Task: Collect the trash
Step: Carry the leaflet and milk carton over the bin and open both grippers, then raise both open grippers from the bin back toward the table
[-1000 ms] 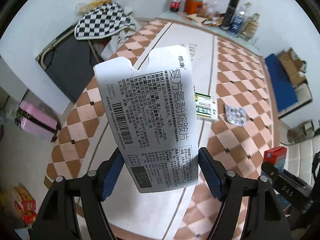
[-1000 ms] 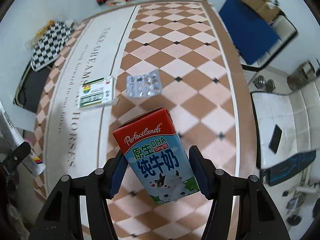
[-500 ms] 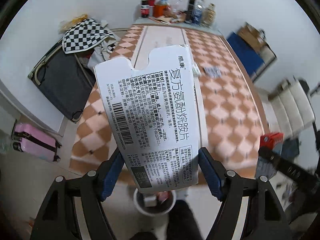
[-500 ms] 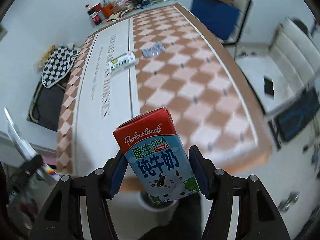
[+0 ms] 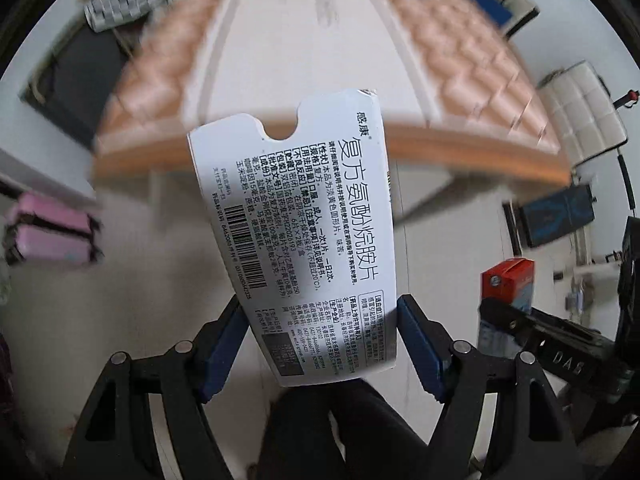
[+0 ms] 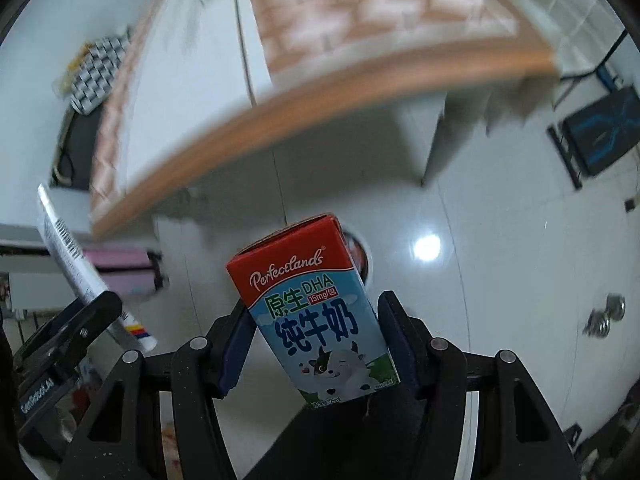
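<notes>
My left gripper [image 5: 322, 338] is shut on a flat white medicine box [image 5: 304, 232] with black Chinese print and a barcode, held upright. My right gripper [image 6: 314, 340] is shut on a red and blue milk carton [image 6: 312, 312] with a cow on it. Each shows in the other's view: the carton [image 5: 508, 286] at the lower right, the medicine box [image 6: 80, 264] edge-on at the left. A round bin rim [image 6: 362, 256] peeks out on the floor behind the carton, mostly hidden. Both grippers are off the table, over the floor.
The table [image 6: 360, 64] with its checkered cloth and orange front edge lies ahead and above, blurred. A pink suitcase [image 5: 48, 234] stands on the floor at left. A white chair [image 5: 580, 120] and a dark mat [image 5: 556, 214] are at right. The glossy floor [image 6: 500, 280] spreads below.
Both grippers have pulled back from over the table and tilted down toward the floor, still holding their items. The table has slid up and away in both views.
</notes>
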### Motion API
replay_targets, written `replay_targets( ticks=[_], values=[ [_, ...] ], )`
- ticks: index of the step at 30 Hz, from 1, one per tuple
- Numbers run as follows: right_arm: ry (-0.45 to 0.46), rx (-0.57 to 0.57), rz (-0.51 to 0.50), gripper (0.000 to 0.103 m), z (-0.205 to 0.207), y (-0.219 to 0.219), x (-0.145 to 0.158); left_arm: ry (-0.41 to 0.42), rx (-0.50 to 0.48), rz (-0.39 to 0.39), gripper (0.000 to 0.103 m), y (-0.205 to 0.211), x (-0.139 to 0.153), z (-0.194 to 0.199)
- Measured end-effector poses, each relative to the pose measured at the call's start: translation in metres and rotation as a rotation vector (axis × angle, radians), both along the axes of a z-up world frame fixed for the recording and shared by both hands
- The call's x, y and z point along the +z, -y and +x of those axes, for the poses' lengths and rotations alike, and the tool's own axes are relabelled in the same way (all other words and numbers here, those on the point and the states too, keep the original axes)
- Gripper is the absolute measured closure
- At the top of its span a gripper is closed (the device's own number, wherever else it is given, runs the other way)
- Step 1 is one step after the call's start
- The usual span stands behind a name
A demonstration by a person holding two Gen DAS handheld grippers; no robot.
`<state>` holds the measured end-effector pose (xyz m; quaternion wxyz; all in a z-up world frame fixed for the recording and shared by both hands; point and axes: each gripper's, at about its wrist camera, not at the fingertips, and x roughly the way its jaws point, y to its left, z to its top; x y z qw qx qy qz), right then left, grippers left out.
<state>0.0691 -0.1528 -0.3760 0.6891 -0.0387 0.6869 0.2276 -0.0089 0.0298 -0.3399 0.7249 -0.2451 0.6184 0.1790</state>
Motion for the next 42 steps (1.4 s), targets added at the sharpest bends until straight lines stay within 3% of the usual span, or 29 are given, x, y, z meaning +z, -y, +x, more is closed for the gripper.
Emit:
replay_targets(
  ticks=[5,12,16,20,23,25,27,29,30,37,42],
  values=[
    [-0.096,0.036,-0.054,0.040,-0.013,0.006,-0.096,-0.111,0.016,-0.141,0.030,-0.001,-0.115,0.009],
    [-0.175,0.044,-0.076,0.040,-0.014,0.000,-0.233,-0.195,0.037,-0.320,0.030,-0.013,-0.269,0.027],
    [-0.221,0.021,-0.058,0.040,-0.012,-0.009,-0.302,-0.234,0.050,-0.388,0.029,-0.018,-0.335,0.031],
    [-0.247,-0.008,-0.054,0.040,-0.002,-0.018,-0.355,-0.232,0.088,-0.433,0.029,-0.022,-0.374,0.025],
    [-0.266,-0.025,-0.053,0.040,-0.001,-0.022,-0.384,-0.223,0.108,-0.451,0.028,-0.022,-0.385,0.020],
    [-0.273,-0.023,-0.046,0.039,-0.002,-0.029,-0.395,-0.217,0.121,-0.447,0.008,-0.029,-0.384,0.009],
    [-0.272,-0.015,-0.036,0.037,-0.002,-0.033,-0.401,-0.217,0.133,-0.417,0.006,-0.035,-0.380,-0.002],
    [-0.277,-0.014,-0.020,0.007,-0.003,-0.034,-0.403,-0.211,0.148,-0.388,0.006,-0.037,-0.371,-0.009],
    [-0.275,-0.015,-0.017,0.002,-0.003,-0.036,-0.402,-0.210,0.153,-0.376,0.006,-0.039,-0.370,-0.014],
    [-0.199,0.035,-0.036,0.002,-0.013,-0.040,-0.365,-0.204,0.139,-0.141,0.006,-0.046,-0.324,-0.039],
    [-0.131,0.071,-0.100,0.002,-0.019,-0.041,-0.331,-0.189,0.132,-0.072,0.006,-0.041,-0.287,-0.045]
  ],
)
